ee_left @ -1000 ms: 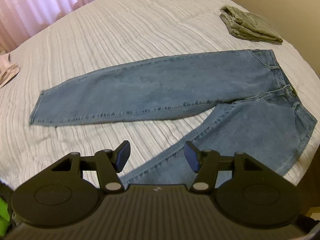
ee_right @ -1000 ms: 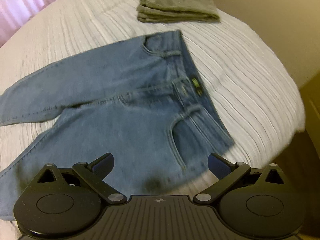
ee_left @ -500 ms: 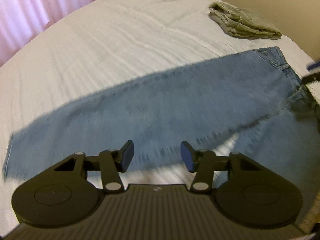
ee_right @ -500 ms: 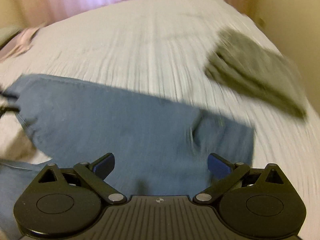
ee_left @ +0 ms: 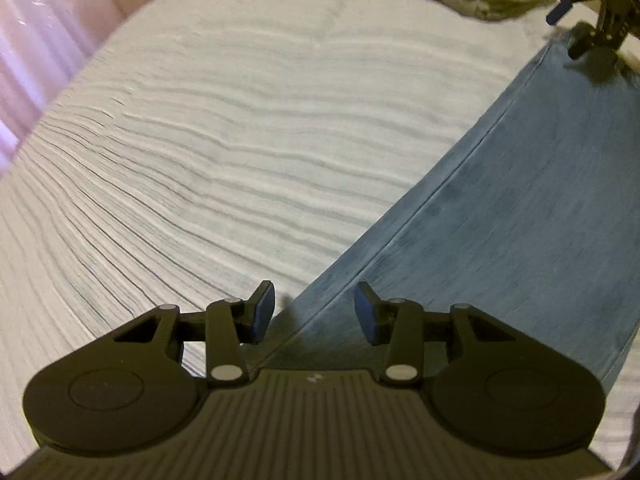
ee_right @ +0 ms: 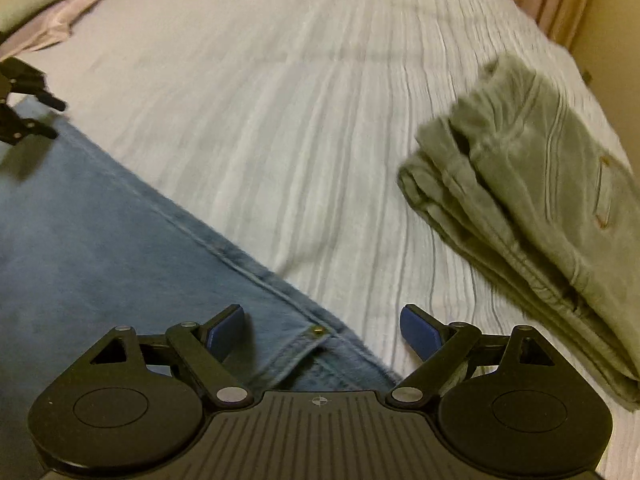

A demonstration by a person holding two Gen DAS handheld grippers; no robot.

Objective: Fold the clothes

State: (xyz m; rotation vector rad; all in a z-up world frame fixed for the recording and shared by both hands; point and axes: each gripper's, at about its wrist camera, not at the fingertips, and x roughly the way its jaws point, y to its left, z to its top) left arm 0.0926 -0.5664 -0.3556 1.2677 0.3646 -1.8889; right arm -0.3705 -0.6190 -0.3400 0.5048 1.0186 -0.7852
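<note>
Jeans [ee_left: 520, 208] blurred, perhaps partly out-of-frame

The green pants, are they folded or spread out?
Folded: the green pants lie in stacked layers on the bed.

Bed w/ white ribbed bedspread [ee_left: 248, 128] carried blue jeans [ee_right: 92, 232], folded olive trousers [ee_right: 532, 208] nearby, pinkish cloth [ee_right: 60, 20] at far corner.

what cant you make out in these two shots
- Jeans: hem and far leg cut off by the left wrist view's edge and the left gripper.
- Waistband hidden under the right gripper.
- Olive folded garment: motion-blurred, type unclear.
- Pink cloth: small, at the frame edge.
</note>
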